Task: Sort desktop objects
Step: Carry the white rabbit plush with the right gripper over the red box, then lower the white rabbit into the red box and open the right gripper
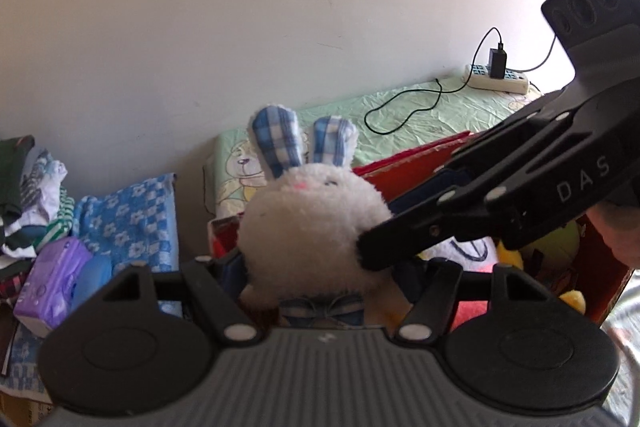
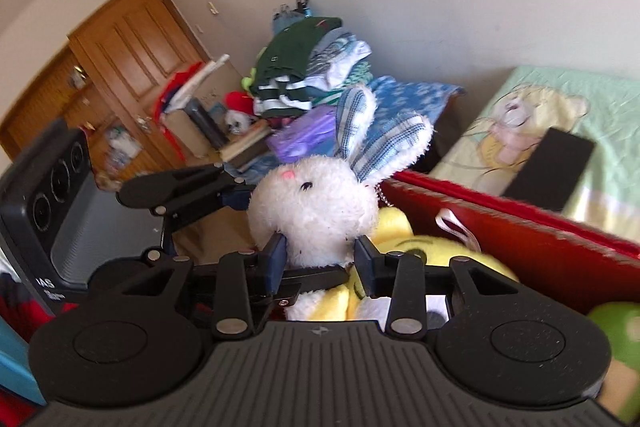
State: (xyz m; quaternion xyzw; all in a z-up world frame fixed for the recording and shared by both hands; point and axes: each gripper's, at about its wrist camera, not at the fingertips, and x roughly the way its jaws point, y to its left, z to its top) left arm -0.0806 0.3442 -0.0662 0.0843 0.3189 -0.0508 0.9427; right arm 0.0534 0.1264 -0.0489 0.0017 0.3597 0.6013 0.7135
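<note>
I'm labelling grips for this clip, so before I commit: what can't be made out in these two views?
- Left tongs: in the left view the rabbit covers their tips, so contact is unclear.
- Rabbit's body: hidden below both tongs' frames.
- Red box: its floor is hidden by the yellow toy in the right view.
- Green toy: cut by the edge.

A lived-in bedroom at home

Wooden door (image 2: 132, 39), folded clothes (image 2: 304, 75) — a bear-print sheet (image 2: 540, 123) and a power strip (image 1: 498, 78).

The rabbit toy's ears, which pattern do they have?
The ears of the rabbit toy are blue-and-white check; clearest in the left wrist view.
</note>
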